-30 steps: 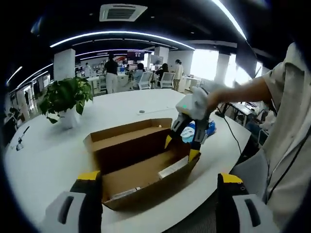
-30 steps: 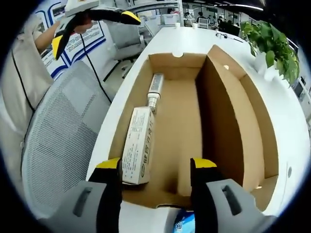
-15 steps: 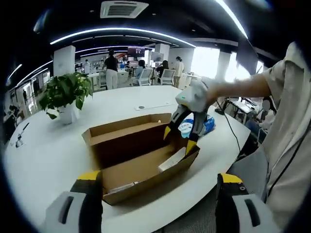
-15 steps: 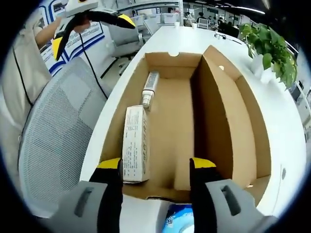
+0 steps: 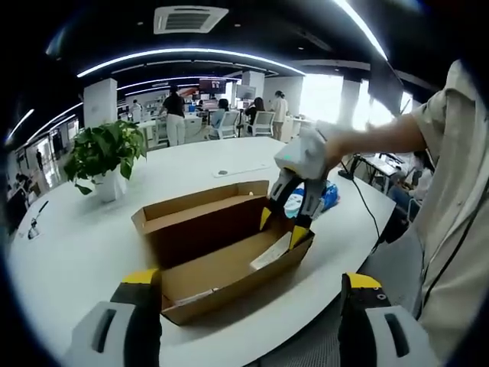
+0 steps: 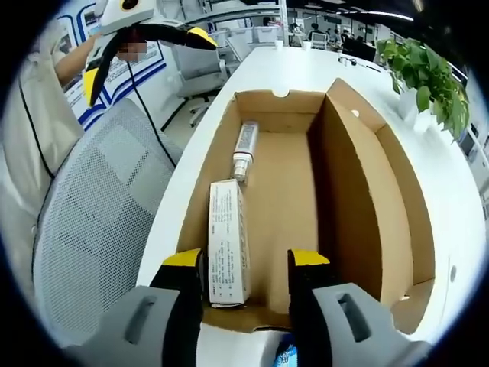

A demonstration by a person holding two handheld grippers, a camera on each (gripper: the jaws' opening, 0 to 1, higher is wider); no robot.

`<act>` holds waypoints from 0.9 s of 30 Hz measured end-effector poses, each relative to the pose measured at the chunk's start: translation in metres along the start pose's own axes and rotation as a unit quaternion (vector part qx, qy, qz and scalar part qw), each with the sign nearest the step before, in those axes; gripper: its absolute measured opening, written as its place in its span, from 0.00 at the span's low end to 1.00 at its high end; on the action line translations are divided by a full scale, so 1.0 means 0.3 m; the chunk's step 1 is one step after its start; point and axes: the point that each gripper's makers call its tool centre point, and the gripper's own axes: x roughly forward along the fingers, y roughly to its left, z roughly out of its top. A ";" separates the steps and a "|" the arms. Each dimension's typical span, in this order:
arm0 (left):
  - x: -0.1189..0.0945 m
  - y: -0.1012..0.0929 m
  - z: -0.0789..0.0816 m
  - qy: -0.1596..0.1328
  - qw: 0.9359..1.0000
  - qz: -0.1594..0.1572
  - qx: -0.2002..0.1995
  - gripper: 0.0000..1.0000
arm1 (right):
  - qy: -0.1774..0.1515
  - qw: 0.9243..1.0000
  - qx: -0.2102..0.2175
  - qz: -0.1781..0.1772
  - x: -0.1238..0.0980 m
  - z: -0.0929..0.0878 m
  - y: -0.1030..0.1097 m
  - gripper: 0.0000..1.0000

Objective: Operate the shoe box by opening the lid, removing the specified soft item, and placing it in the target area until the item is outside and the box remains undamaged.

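**Reaching into the open shoe box**

Sitting on the white round table [image 5: 92, 245], the cardboard shoe box [image 5: 218, 264] has its lid [image 5: 202, 205] folded back and standing along the far long side. In the left gripper view, the right gripper [image 5: 279, 228] dips its 2 yellow-tipped jaws over the box's end nearest the person, the tips apart and just above a white carton [image 5: 273, 251] lying inside. The left gripper [image 5: 248, 287] hangs clear of the box at the table's near edge, its jaws spread wide with nothing between them.

In the right gripper view, the right gripper [image 6: 246, 264] looks down the length of the box [image 6: 359, 206]. Its jaws are parted and hold nothing; the long white carton [image 6: 227, 252] lies along the left wall, its near end beside the left jaw tip, though contact cannot be told. Farther along the same wall lies a small tube [image 6: 244, 149], near the far end. The left gripper [image 6: 141, 46] shows at the upper left, above a grey mesh chair [image 6: 99, 222] that stands beside the table.

A potted plant [image 5: 103, 157] stands on the table well apart from the box, and a blue-and-white packet [image 5: 325, 197] lies on the table just behind the right gripper.
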 end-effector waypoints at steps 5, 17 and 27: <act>-0.008 -0.009 0.003 -0.006 1.000 -0.001 0.004 1.00 | 0.000 1.000 0.003 0.001 0.027 -0.004 0.015 0.33; -0.020 -0.015 0.002 -0.015 1.000 0.001 0.004 0.99 | -0.002 1.000 0.002 -0.019 0.044 -0.015 0.031 0.17; -0.010 -0.030 -0.002 -0.012 1.000 -0.003 0.008 0.99 | -0.011 0.999 -0.017 -0.032 0.024 0.013 0.040 0.16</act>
